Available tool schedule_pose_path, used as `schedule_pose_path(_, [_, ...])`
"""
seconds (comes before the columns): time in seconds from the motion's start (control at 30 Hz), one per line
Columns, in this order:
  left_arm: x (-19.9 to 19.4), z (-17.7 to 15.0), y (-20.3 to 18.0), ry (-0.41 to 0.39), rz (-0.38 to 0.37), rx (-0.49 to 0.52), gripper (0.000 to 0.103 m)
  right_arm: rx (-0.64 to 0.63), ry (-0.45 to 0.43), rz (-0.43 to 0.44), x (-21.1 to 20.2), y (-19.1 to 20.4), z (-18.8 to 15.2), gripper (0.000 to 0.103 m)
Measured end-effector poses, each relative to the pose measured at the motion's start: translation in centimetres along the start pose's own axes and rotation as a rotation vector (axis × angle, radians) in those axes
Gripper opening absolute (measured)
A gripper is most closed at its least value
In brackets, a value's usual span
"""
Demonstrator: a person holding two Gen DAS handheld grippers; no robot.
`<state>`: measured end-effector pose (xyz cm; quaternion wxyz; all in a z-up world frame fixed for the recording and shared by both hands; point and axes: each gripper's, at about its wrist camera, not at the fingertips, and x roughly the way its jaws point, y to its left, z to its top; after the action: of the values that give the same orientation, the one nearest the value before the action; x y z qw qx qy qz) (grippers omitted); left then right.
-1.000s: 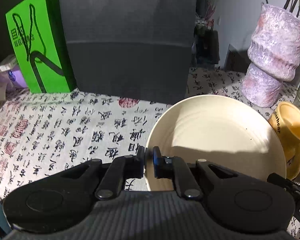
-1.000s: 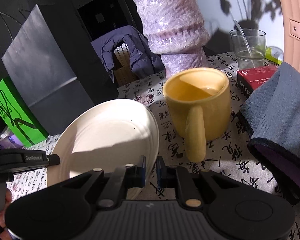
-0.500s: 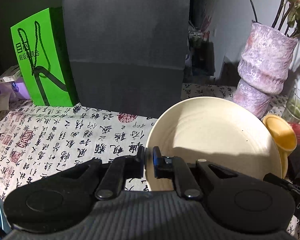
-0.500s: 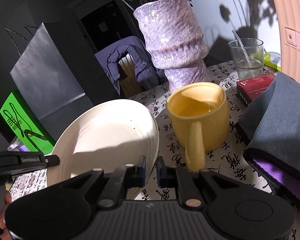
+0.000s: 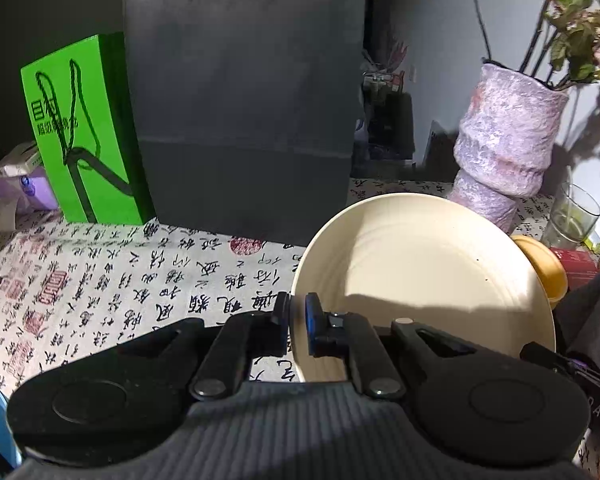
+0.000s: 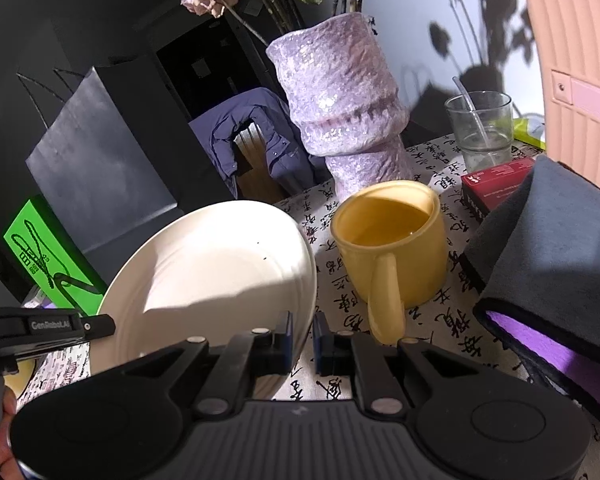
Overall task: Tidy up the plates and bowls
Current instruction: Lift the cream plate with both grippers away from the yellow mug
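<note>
Both the left tongs (image 5: 297, 322) and right tongs (image 6: 302, 338) pinch the cream plate (image 5: 416, 280) by its rim, probably to carry it level above the bench (image 5: 100, 280).

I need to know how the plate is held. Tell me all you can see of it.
The plate is cream, round, glossy like ceramic, with faint rings and a few dark specks. It is empty, tilted and raised off the cloth. The left gripper and the right gripper each pinch its rim on opposite sides.
</note>
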<state>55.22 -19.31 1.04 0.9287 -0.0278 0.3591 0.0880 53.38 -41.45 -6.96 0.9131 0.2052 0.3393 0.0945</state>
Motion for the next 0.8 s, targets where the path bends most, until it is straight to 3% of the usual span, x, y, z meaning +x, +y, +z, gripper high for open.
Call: schedule_pose_path(0.8, [-7.2,-2.0,1.5,-0.030,-0.030,-0.020,0.009,-0.036,-0.046,-0.002,-7.7,2.4,-1.0,0.010])
